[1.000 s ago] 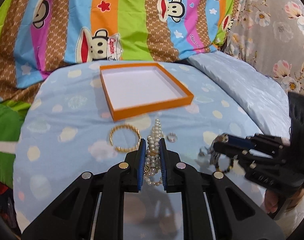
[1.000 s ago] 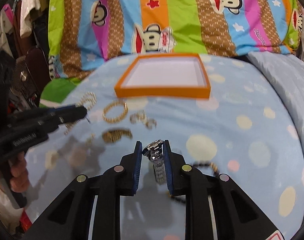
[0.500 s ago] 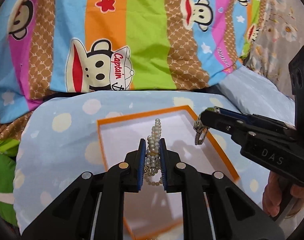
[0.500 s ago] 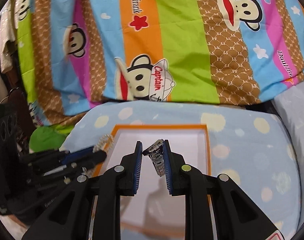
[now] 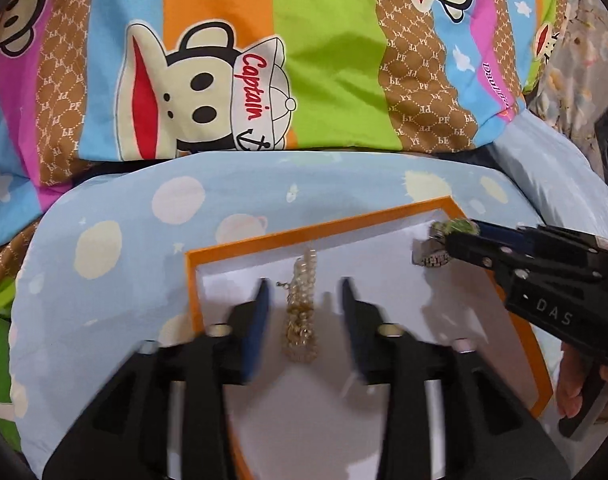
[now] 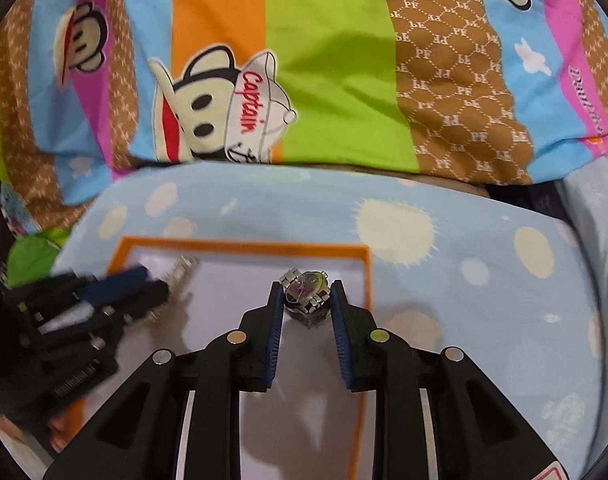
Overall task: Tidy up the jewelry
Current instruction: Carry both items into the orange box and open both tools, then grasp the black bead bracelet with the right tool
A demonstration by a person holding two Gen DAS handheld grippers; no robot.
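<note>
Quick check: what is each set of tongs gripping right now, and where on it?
Left tongs: open, pearl bracelet released into the orange tray. Right tongs: watch sits between the pads at its case; grip uncertain.

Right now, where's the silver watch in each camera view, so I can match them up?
Left wrist: silver watch at right, in the tray's far right corner.
Right wrist: silver watch at centre, between the right gripper fingers.
Shared landmark: the orange tray.

The striped cartoon-monkey bedsheet [image 5: 264,92] at the far side carries the red word "Captain" on the monkey's white cap, and "PF" repeated on its brown stripes. The black right gripper [image 5: 444,240] shows "DAS" on its body.
</note>
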